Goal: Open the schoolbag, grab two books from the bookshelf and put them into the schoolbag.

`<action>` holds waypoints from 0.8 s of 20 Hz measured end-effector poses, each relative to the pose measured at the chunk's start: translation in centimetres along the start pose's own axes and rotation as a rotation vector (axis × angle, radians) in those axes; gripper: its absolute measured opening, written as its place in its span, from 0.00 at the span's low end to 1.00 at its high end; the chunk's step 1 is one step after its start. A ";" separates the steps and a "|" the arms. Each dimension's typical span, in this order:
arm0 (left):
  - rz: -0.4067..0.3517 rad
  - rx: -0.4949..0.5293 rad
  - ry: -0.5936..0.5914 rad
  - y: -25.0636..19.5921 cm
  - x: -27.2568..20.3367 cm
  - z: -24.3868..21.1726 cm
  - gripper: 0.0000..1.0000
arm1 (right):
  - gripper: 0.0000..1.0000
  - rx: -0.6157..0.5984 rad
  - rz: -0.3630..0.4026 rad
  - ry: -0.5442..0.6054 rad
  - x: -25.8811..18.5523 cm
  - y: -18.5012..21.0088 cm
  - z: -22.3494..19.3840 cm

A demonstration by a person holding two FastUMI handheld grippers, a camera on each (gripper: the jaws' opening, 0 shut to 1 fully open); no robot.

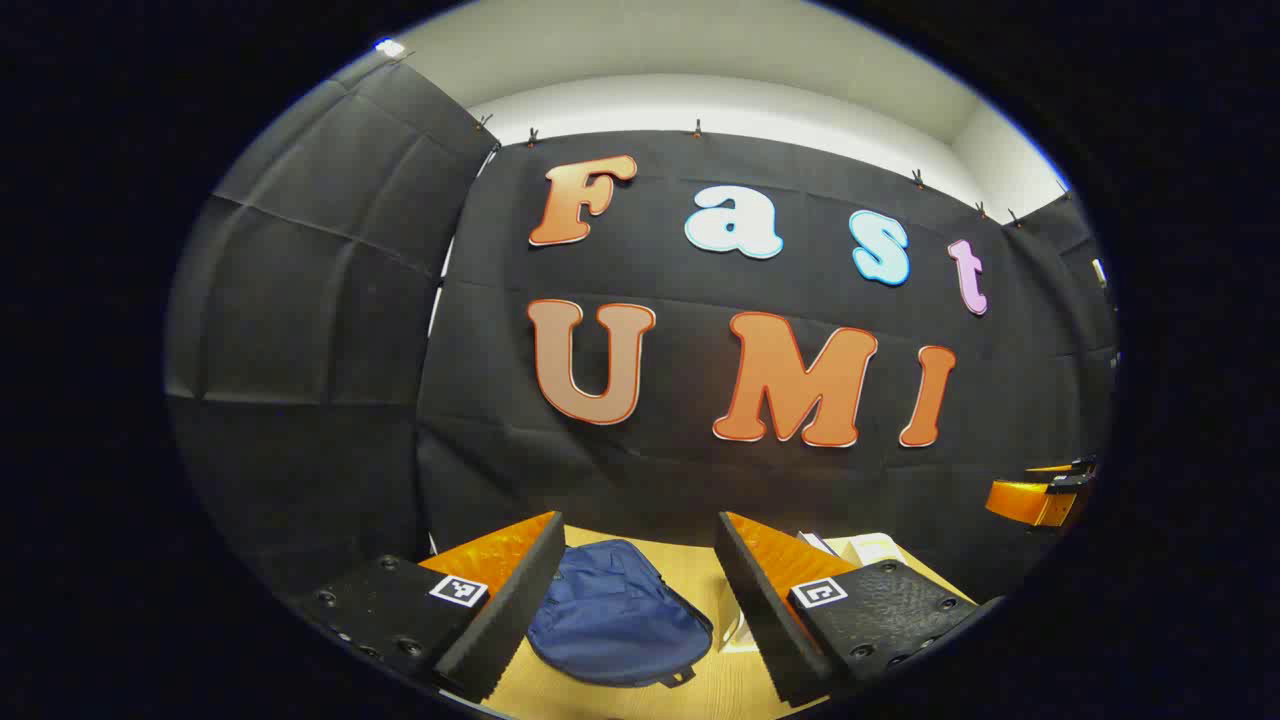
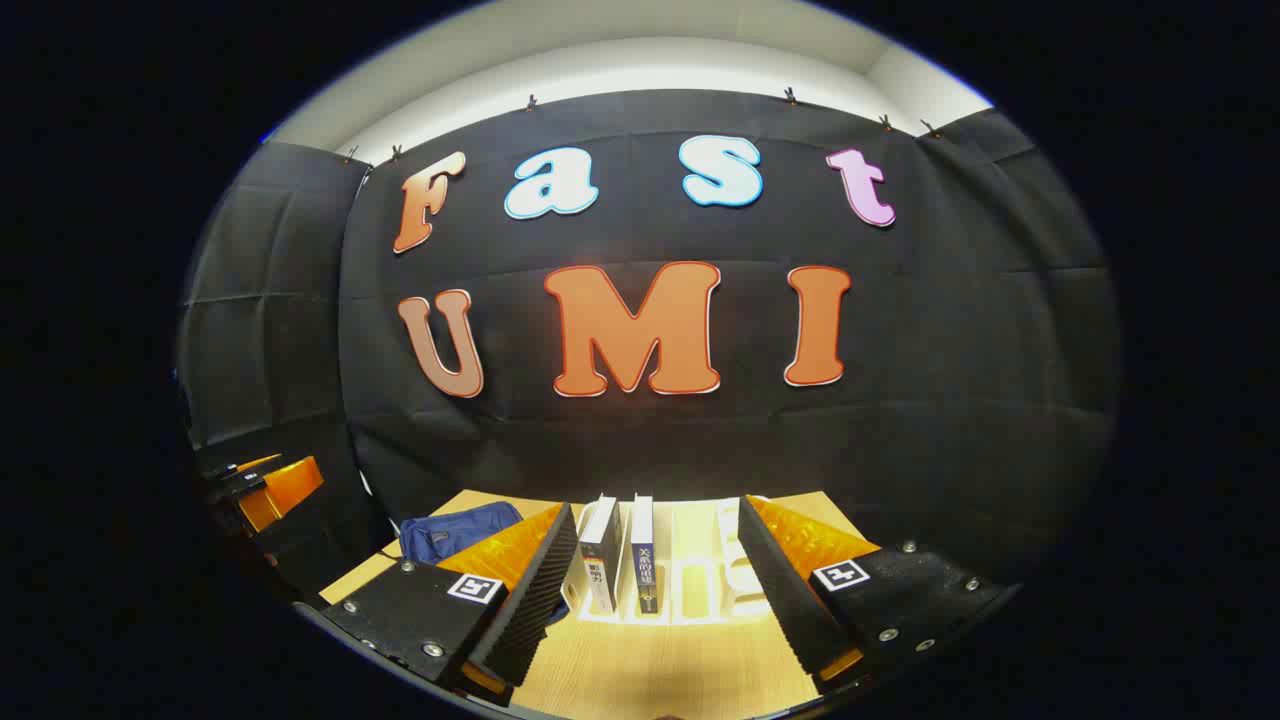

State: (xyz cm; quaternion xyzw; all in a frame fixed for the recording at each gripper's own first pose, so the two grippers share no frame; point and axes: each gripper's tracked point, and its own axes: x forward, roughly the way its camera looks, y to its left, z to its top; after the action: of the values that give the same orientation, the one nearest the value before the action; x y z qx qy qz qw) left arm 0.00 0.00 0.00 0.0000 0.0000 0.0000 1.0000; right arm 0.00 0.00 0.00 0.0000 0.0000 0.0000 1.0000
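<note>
A dark blue schoolbag [image 1: 612, 615] lies flat on the wooden table, seen between the fingers of my left gripper [image 1: 640, 600], which is open and holds nothing. In the right gripper view the schoolbag [image 2: 455, 530] lies at the left. Two books [image 2: 622, 553] stand upright in a white bookshelf [image 2: 700, 585] straight ahead of my right gripper [image 2: 655, 590], which is open and empty, short of the shelf. The right gripper [image 1: 1040, 495] also shows far right in the left gripper view; the left gripper [image 2: 260, 485] shows at the left edge of the right gripper view.
The wooden table [image 2: 650, 670] runs back to the black cloth wall. The white bookshelf's edge [image 1: 860, 548] sits to the right of the bag. Bare table surface lies in front of the shelf and bag.
</note>
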 end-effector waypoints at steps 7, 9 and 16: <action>-0.034 -0.060 -0.005 -2.2 2.5 -1.5 0.94 | 1.00 -0.006 0.027 0.034 3.4 0.2 -1.3; 0.000 -0.009 -0.001 -1.6 3.9 -2.0 0.94 | 1.00 0.014 0.000 0.021 3.9 0.1 -1.1; -0.085 0.005 -0.044 -4.0 5.6 -2.8 0.94 | 0.97 -0.006 -0.013 0.007 4.2 0.1 -2.6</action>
State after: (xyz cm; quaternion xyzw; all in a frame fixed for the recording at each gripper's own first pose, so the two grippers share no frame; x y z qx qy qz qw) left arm 5.62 -3.97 -2.83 0.0026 -0.0220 -0.0427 0.9988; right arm 4.19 0.08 -2.55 -0.0030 0.0034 -0.0063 1.0000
